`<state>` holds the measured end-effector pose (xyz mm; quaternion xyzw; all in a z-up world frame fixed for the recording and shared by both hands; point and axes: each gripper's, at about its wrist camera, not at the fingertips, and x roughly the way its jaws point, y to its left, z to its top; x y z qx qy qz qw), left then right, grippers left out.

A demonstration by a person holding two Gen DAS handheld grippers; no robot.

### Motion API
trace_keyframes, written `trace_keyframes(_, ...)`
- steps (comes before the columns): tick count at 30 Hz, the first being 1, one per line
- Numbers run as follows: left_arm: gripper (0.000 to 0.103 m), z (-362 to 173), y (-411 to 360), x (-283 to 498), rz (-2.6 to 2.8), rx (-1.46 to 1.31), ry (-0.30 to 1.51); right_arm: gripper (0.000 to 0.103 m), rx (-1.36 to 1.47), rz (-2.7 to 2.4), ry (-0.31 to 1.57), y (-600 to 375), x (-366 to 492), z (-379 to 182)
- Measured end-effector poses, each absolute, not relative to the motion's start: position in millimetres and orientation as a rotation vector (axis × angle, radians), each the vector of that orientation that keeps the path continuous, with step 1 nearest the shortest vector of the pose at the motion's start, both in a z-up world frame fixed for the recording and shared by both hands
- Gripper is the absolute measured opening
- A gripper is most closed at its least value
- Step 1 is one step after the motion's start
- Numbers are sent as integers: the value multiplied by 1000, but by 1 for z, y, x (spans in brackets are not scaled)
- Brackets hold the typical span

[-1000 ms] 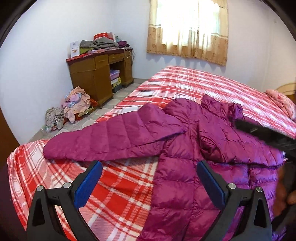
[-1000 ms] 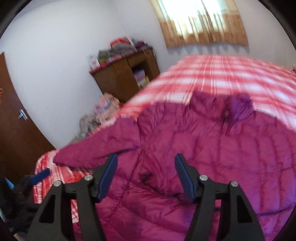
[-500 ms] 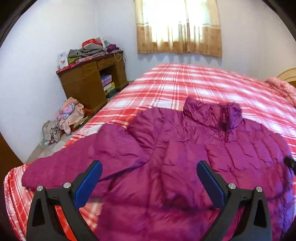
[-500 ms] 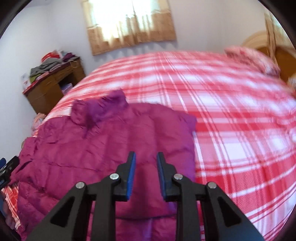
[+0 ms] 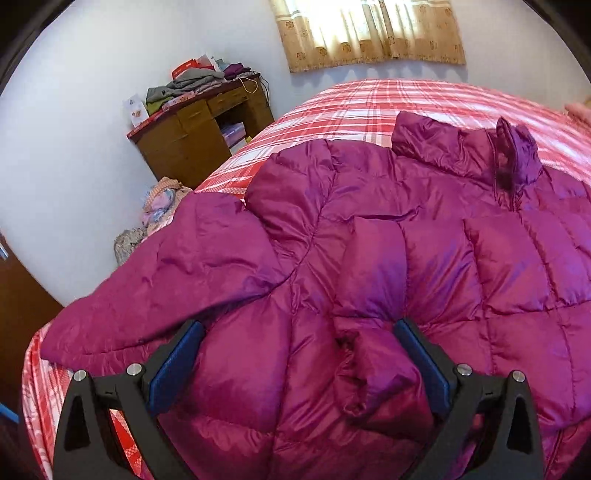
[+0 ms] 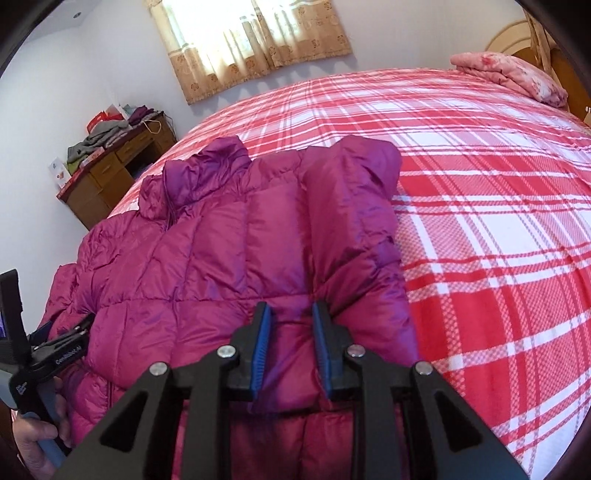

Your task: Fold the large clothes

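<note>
Fingers of left gripper [image 5: 295, 365] spread wide over purple down jacket [image 5: 388, 258] on plaid bed [image 6: 480, 184]; right gripper [image 6: 290, 345] pinching folded sleeve at right.

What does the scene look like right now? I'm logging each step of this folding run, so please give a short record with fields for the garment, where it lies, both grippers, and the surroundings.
garment: magenta quilted puffer jacket, front up, collar toward the window
surface: bed with a red and white plaid cover
sleeves: one sleeve spread out to the side; the other sleeve folded over the body
left gripper: open wide, low over the jacket
right gripper: narrowly parted, jacket fabric between its pads
surroundings: wooden desk piled with clothes, curtained window, pink pillow
</note>
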<state>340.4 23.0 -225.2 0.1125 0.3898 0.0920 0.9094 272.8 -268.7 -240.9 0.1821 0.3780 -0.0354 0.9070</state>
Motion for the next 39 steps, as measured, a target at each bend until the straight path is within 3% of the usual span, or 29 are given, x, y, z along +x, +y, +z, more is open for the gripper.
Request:
trace_keyframes(4, 102, -224, 20, 341, 194, 239, 796, 29, 300, -109, 793, -258, 274, -240)
trace_keyframes(8, 102, -210, 52, 331, 138, 67, 824, 32, 229, -137, 803, -248, 277, -240)
trace_keyframes(17, 102, -143, 219, 270, 476, -246, 632, 32, 232, -135, 801, -251, 277, -241)
trace_keyframes(24, 102, -173, 339, 273, 740, -445, 693, 32, 214, -146, 803, -248, 277, -241)
trace_keyframes(29, 101, -205, 368, 285, 714, -572, 768, 32, 198, -154, 806, -245, 278, -241)
trace_keyframes(30, 98, -209, 367, 285, 708, -590, 770, 32, 197, -155, 806, -245, 279, -241)
trace_keyframes(33, 73, -208, 359, 289, 721, -507, 751, 32, 197, -155, 806, -245, 278, -241)
trace_keyframes(34, 58, -210, 356, 290, 708, -487, 752, 33, 197, -155, 806, -245, 278, -241)
trace_keyframes(35, 53, -210, 355, 291, 718, -469, 751, 33, 196, -156, 806, -245, 279, -241)
trace_keyframes(37, 21, -208, 356, 290, 677, -490, 733, 33, 197, -155, 805, -245, 278, -241)
trace_keyframes(39, 18, -205, 357, 293, 636, -501, 726, 33, 200, -153, 805, -245, 278, -241)
